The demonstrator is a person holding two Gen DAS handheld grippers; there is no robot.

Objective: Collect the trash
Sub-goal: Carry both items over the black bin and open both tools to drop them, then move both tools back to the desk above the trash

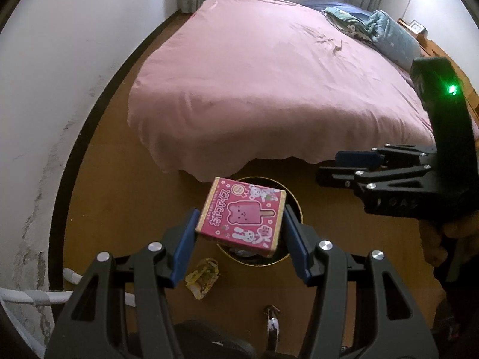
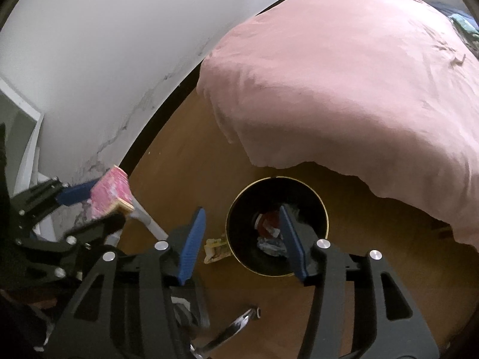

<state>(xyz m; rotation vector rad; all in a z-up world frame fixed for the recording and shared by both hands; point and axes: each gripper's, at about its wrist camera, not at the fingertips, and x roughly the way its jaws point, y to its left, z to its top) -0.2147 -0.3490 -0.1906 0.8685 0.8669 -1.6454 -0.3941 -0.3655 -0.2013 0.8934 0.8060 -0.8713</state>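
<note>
Currently my left gripper [image 1: 239, 230] is clamped on the pink box [image 1: 241, 217], held above the round bin [image 2: 277, 224]. Right gripper [image 2: 244, 239] hangs spread wide, empty, over that bin. Yellow wrapper [image 1: 203, 276] lies on the floor [image 1: 119, 179] beside it; bed [image 1: 269, 83] beyond.

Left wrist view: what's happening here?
A person with a handheld gripper in each hand is collecting trash in a bedroom. The left gripper holds a pink ice-cream box between its fingers, above the round black bin on the wooden floor by the bed. The right gripper is open and empty, pointing toward the bin, which already holds some trash. A crumpled yellow wrapper lies on the floor beside the bin, not yet picked up.
</note>
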